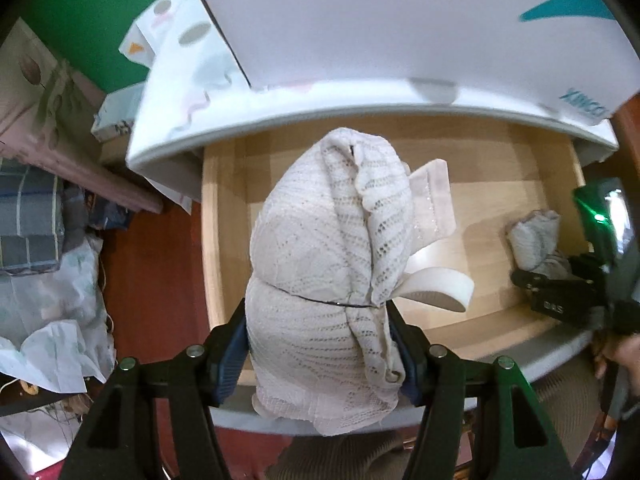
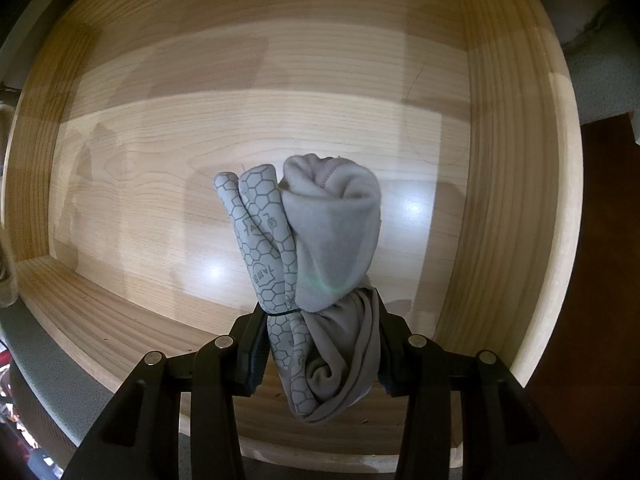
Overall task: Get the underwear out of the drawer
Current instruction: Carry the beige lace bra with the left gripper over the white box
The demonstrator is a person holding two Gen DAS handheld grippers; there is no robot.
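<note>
A rolled bundle of pale pink lace underwear (image 1: pixel 320 240), tied with a thin dark band, hangs above the open wooden drawer (image 1: pixel 500 152). My left gripper (image 1: pixel 320 348) is shut on its lower part, both pads pressing its sides. A white strap (image 1: pixel 436 284) sticks out on its right. In the right wrist view a grey rolled bundle (image 2: pixel 320 248) with a hexagon-printed band sits just over the drawer floor (image 2: pixel 160 184), with my right gripper (image 2: pixel 320 356) shut on it. That right gripper (image 1: pixel 568 284) and grey bundle (image 1: pixel 536 240) also show at the drawer's right end.
A white cabinet top (image 1: pixel 400 40) overhangs the drawer's back. Red-brown floor (image 1: pixel 160 280) lies left of the drawer, with crumpled white paper (image 1: pixel 52 340), folded plaid fabric (image 1: pixel 28 228) and a green surface (image 1: pixel 88 28) beyond. A hand (image 1: pixel 616 356) shows at the right edge.
</note>
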